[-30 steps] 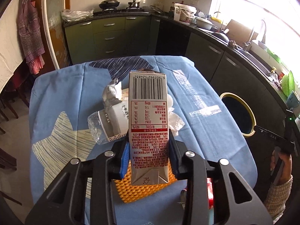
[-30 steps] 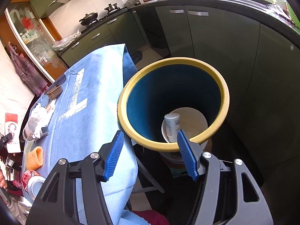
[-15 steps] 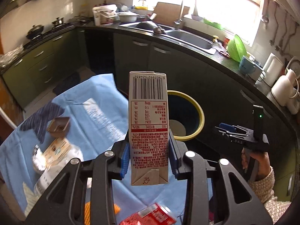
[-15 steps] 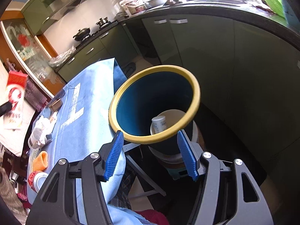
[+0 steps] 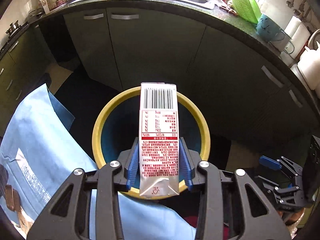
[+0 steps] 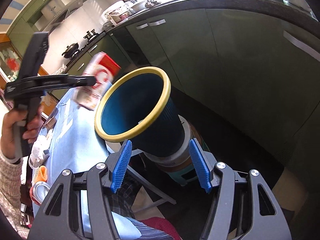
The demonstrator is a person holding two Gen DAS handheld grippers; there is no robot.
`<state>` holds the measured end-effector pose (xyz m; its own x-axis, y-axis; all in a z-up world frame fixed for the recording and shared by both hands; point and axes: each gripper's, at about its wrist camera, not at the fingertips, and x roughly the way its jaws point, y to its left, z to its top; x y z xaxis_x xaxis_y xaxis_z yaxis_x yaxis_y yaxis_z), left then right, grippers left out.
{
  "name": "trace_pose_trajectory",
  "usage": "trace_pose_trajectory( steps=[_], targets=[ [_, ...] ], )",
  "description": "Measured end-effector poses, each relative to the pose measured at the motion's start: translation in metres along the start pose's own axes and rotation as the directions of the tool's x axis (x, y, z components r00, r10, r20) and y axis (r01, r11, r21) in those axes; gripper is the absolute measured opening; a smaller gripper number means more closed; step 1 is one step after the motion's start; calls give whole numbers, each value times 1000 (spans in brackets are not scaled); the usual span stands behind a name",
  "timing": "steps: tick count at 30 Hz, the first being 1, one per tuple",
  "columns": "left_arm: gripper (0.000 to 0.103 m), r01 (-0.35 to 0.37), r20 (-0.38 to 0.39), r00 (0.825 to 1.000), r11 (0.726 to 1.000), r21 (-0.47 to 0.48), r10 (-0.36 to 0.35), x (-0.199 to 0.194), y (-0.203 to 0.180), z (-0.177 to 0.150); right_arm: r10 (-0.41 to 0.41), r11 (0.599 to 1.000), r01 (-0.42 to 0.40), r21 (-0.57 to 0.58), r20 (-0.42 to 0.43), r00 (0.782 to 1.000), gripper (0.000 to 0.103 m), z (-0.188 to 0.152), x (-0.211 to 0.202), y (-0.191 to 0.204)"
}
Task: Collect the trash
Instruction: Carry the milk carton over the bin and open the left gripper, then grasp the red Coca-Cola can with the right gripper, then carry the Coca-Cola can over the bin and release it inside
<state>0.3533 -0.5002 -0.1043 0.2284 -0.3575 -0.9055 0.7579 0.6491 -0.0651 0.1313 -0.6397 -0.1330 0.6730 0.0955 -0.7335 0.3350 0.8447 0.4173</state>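
The milk carton [image 5: 159,140] is held over the mouth of the yellow-rimmed bin [image 5: 100,124], between the blue pads [image 5: 133,165] of the left gripper [image 5: 159,163], whose jaws have just been opening; pad contact cannot be told. The right gripper [image 6: 160,167] is spread, nothing between its fingers.

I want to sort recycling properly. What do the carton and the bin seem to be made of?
Carton: probably coated paperboard, with printed faces, creased fold lines and a silvery folded end flap. Bin: likely plastic, with a ribbed dark blue wall and a smooth yellow rim.
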Motion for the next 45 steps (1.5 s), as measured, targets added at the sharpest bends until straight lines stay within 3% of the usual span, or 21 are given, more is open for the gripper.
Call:
trace_pose_trajectory(
  steps=[1,5,10,17,20,23,25,27,31,33,36,40,42,45],
  targets=[
    [52,-12,-3,1000,1000,-3,12,4,1,3,1,1000,-1,2,0,1000,61,-1,-1,-1],
    [55,-3,26,1000,1000,-22,4,-13,8,-3,17,1000,-17,-3,-4,1000,61,-6,-1,0],
    [62,4,138,990,999,-44,3,-83,21,-35,62,998,-62,-33,-11,998,61,-8,0,14],
    [69,-9,318,947,991,-131,51,-189,48,-132,117,984,-123,-132,-49,992,61,-16,2,55],
    [71,-49,360,926,981,-189,115,-223,62,-178,143,970,-155,-186,-79,987,61,-18,3,76],
    [72,-111,380,904,966,-234,196,-248,74,-222,212,930,-248,-271,-155,965,63,-21,6,106],
    [72,-160,385,887,952,-260,254,-261,78,-248,246,877,-313,-364,-220,944,67,-27,5,134],
    [73,-200,386,872,938,-285,303,-272,82,-275,275,790,-397,-467,-309,911,67,-34,3,168],
    [73,-200,387,859,916,-347,334,-291,93,-325,273,546,-554,-628,-492,827,73,-55,-2,235],
    [73,-186,395,853,907,-379,340,-301,97,-347,218,412,-589,-695,-553,804,81,-64,-1,266],
    [79,-194,405,837,892,-409,368,-317,96,-378,119,248,-633,-733,-626,771,82,-87,10,305],
    [84,-214,402,817,864,-456,414,-333,95,-414,-38,111,-694,-711,-701,712,82,-117,38,339],
    [84,-218,398,810,852,-476,430,-337,95,-428,-103,77,-705,-705,-708,698,83,-130,52,346],
    [84,-206,404,804,842,-499,436,-342,96,-440,-162,65,-725,-686,-724,671,83,-139,71,355]
  ],
)
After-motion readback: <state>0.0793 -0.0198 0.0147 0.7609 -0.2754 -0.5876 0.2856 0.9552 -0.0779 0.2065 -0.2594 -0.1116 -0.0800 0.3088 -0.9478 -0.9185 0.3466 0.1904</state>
